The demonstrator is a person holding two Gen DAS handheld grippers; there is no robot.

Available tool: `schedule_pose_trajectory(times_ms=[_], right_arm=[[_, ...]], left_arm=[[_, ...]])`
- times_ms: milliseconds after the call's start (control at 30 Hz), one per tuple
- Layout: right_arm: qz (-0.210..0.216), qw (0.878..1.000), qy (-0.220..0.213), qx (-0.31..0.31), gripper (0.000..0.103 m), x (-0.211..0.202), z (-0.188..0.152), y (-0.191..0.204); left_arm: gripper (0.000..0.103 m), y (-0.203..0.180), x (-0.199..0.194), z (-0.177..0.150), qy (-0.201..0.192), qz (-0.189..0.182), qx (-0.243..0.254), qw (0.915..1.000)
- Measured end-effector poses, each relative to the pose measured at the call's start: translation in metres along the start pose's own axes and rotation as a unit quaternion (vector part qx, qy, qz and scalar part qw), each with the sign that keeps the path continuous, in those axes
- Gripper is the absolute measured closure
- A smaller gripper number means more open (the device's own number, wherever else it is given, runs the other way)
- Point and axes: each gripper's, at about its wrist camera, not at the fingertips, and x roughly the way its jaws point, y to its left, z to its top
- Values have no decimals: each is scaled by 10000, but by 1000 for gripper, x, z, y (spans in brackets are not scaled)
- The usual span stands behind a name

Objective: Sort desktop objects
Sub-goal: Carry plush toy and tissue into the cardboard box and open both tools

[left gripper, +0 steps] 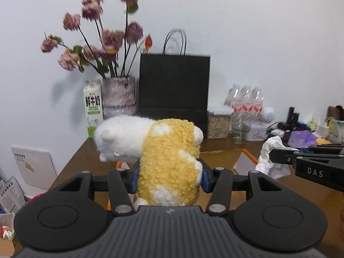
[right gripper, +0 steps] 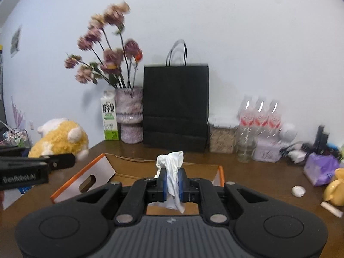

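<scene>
Plush toy clamped (tissue too)

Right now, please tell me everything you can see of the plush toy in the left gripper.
The plush toy is a soft stuffed animal with curly yellow fleece on its body, white patches, and a fluffy white head bearing a small beige ear. It lies sideways, head toward the milk carton, lifted clear of the wooden table. The left gripper has its jaws closed on the yellow middle, squeezing it.
</scene>
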Motion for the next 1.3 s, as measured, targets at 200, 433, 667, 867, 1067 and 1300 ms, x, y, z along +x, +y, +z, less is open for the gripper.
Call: schedule_pose_trajectory(times_ms=[200,433,667,867,1067,1300], right_arm=[[-232,9973,688,-66,94,81,15,2],[-421,9890,1417,-57,94,149,2,-2],[-427,9809,1890,-142,94,184,-7,-5],[-410,9715,2326,-182,90,203,-16,-4],[-430,9707,2344,-319,36,203,-18,2],[-507,9749,2158,-230,10,185,-11,-7]], left_arm=[[51,5,70,11,782,-32,-98,9969],[51,7,130,-4,1454,122,-16,9893],[50,14,160,-13,1937,102,-68,9810],[49,12,175,-18,2208,73,-6,9753],[14,6,166,-13,1958,399,187,9796],[0,16,155,-6,1741,636,25,9827]])
